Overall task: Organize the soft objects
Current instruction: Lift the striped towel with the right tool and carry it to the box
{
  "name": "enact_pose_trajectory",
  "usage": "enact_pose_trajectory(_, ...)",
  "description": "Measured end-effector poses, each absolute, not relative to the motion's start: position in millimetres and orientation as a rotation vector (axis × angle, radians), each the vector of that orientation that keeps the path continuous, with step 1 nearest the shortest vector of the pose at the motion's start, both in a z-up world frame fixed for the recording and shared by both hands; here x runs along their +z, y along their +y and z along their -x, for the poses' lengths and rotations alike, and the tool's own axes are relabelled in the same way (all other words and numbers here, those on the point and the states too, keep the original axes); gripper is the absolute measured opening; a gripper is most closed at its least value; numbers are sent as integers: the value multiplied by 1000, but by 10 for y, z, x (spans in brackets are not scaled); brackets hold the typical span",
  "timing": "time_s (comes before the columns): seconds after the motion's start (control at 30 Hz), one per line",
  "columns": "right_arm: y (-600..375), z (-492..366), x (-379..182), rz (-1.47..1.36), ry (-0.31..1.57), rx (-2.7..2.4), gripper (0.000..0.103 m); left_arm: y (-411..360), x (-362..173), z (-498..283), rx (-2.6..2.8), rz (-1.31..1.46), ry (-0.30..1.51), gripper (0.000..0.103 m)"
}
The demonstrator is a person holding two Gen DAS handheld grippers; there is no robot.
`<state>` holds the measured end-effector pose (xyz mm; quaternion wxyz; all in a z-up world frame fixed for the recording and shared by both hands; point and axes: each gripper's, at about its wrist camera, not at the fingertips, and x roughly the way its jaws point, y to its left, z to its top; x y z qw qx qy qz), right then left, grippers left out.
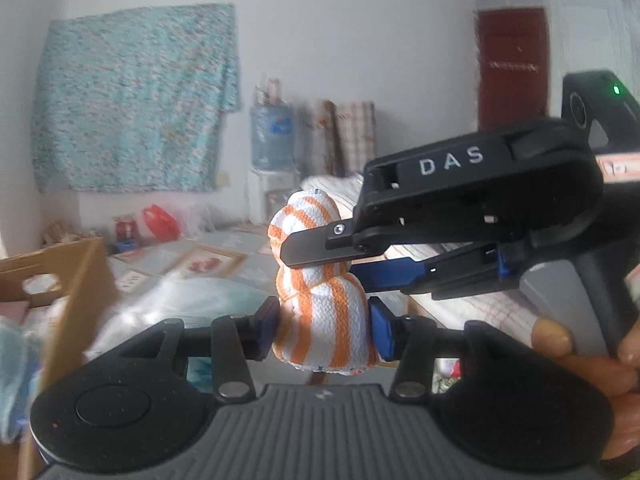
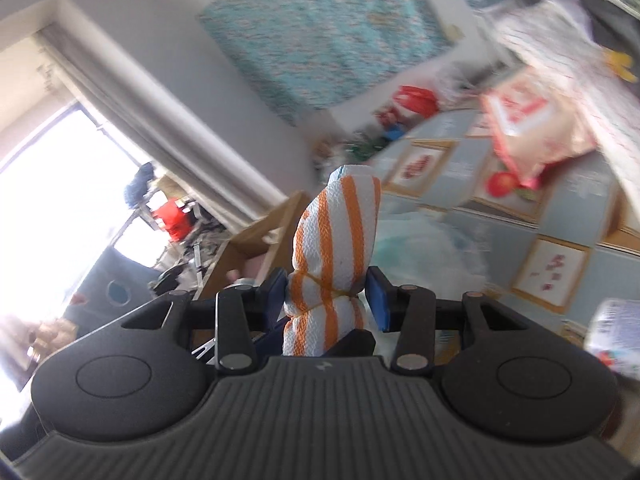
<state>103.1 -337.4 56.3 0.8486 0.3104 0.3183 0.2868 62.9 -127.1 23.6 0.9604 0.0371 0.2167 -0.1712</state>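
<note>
One word reads clearly: "DAS", in white capitals on the black upper body of the right gripper (image 1: pixel 316 264), seen in the left wrist view. Just above it, on the same device's black housing, a small green light (image 1: pixel 616 89) glows — a sign rather than a text. Both wrist views show a small pale mark at the centre of each camera's own ribbed grey base — too small to read. The blue water jug's label (image 1: pixel 280 125), the red packets and the framed prints are too blurred to read.
</note>
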Motion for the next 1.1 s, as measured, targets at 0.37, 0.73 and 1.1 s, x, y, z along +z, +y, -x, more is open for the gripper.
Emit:
enact_pose_trajectory(0.37, -2051, -1031, 748, -582, 767, 934, 42, -243, 414, -84, -36, 32, 416, 49)
enact_pose_trajectory(0.73, -379, -1474, 757, -536, 1063, 1087, 42, 953, 434, 21, 240, 176, 415, 52)
enact_pose_trajectory(1.1, 846, -2196, 143, -455, 1350, 897, 44, 1610, 521, 422, 425, 213, 353, 69)
